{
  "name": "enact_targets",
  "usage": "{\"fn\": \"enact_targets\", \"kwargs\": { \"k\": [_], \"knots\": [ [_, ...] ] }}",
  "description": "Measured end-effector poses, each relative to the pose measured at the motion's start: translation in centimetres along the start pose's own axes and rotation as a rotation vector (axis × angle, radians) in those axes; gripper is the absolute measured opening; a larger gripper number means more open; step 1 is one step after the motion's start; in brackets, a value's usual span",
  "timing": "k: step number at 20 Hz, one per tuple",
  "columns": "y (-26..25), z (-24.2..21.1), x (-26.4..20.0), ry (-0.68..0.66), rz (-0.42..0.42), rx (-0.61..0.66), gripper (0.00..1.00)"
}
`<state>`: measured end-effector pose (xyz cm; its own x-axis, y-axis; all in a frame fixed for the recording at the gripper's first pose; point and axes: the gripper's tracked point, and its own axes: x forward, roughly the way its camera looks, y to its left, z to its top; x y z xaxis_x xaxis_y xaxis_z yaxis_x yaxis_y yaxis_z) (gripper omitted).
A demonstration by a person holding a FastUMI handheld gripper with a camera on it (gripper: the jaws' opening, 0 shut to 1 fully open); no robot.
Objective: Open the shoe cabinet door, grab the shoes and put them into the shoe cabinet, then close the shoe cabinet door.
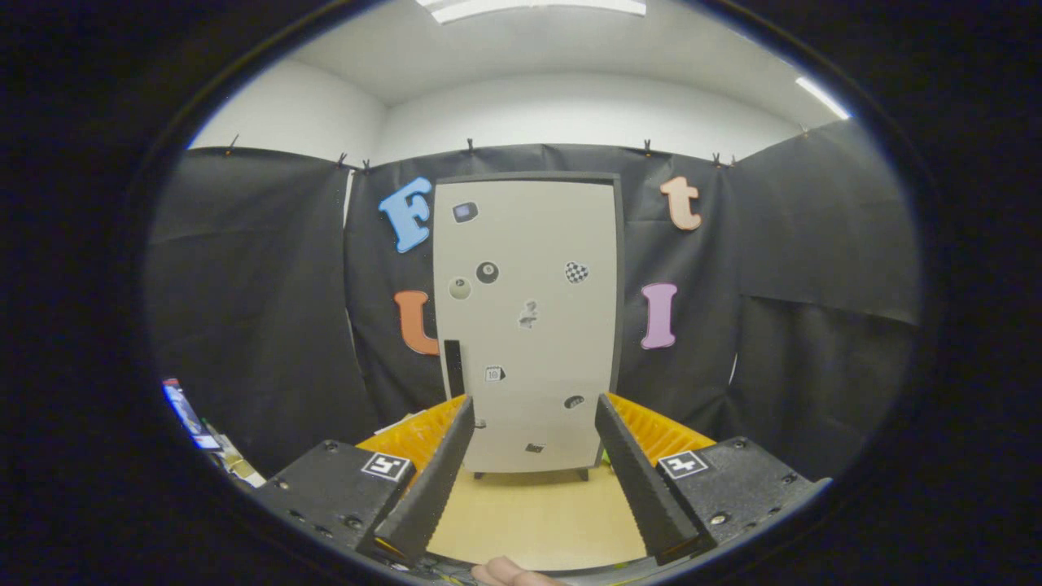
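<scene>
Facing the shoe cabinet (529, 325) squarely, you held the gripper (533, 480) back from it with its fingers spread apart and nothing between them. At the door's (537, 244) left edge stood the dark handle (453, 368), the likely grasp point. That door was shut, which suits either a start or a finish. No shoes could be made out.

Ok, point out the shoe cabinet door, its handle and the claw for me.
shoe cabinet door (529, 325): gripper view, middle of the closed panel.
handle (453, 368): gripper view, middle of the dark vertical bar.
claw (533, 423): gripper view, open, midway between fingertips.
</scene>
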<state>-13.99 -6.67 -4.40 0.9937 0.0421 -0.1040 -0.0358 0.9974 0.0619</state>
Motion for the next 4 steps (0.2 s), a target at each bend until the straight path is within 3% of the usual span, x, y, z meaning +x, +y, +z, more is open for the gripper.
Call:
{"fn": "enact_targets", "kwargs": {
  "k": [4],
  "knots": [
    [-1.6, -0.1, -3.3, -0.007, 0.01, 0.019, 0.96]
  ]
}}
